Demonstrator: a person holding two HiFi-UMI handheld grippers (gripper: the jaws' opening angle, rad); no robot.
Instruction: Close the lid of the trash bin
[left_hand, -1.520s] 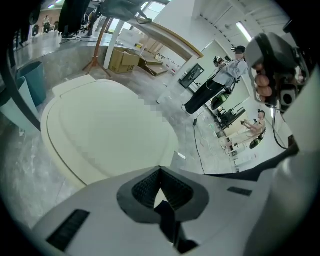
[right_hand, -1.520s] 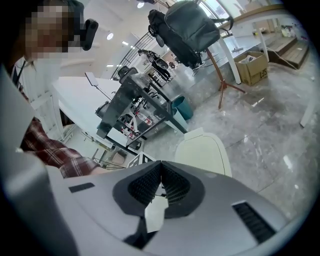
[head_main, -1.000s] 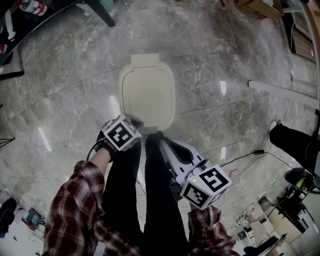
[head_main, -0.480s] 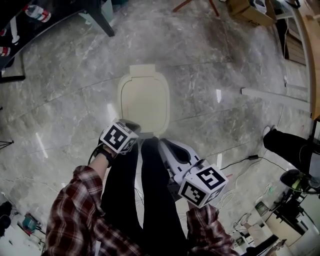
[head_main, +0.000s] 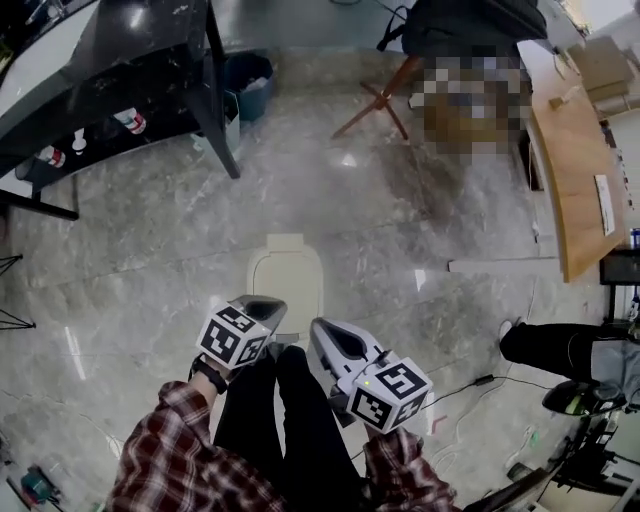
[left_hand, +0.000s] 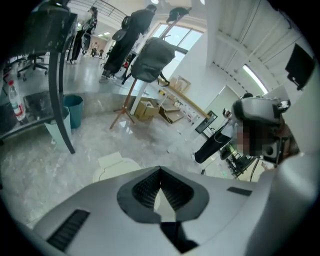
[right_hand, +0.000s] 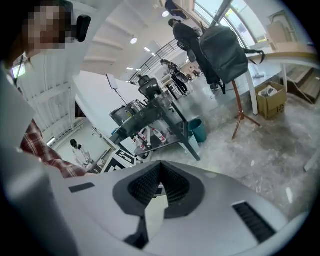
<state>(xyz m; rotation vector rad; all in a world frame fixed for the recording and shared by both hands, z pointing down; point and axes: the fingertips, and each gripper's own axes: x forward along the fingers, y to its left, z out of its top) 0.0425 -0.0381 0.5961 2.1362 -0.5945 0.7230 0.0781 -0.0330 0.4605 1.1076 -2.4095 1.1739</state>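
Hovering beside lid-down trash bin (head_main: 285, 280) | left claw (head_main: 263, 303), right claw (head_main: 320, 330) pinched together, empty | black table (head_main: 120, 60) beyond

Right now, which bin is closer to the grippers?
The cream bin, lid down, just ahead of the left gripper and right gripper; the blue bin stands far off by the black table.

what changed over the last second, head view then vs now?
The head camera rose: the trash bin looks smaller and farther off, with more of the room in view. The left gripper, earlier at the near edge of the lid, has lifted clear of it. The right gripper came up beside it. Unchanged: lid down, both grippers' fingers together, holding nothing.
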